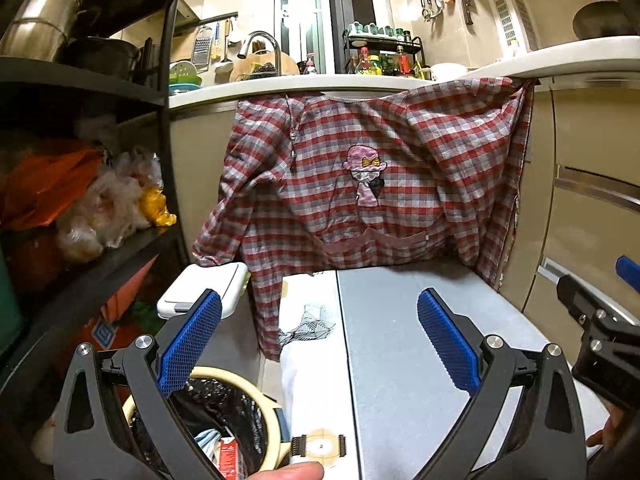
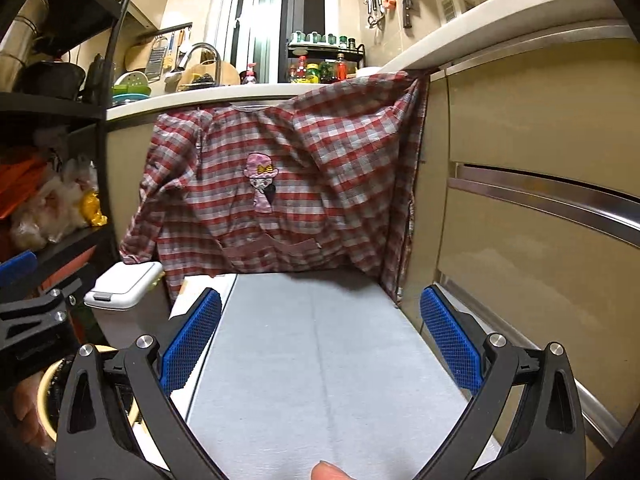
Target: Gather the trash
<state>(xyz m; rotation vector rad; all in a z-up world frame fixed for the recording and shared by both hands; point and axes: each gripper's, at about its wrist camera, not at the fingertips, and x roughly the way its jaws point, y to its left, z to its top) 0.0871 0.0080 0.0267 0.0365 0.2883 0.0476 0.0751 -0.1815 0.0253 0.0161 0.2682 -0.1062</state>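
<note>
While a wrinkled red-and-grey checked shirt (image 1: 360, 184) hangs from the pale counter edge (image 1: 280, 84), we see below it a flat grey matte surface (image 2: 320, 360), smooth and rectangular. Beside it on the left stands a round cream-rimmed bin (image 1: 276, 432) lined with crinkled black plastic, trash (image 1: 224, 452) lying inside. Our left gripper (image 1: 320, 344) and right gripper (image 2: 320, 340) both gape wide, ribbed blue pads (image 1: 192, 344) holding and touching nothing.
</note>
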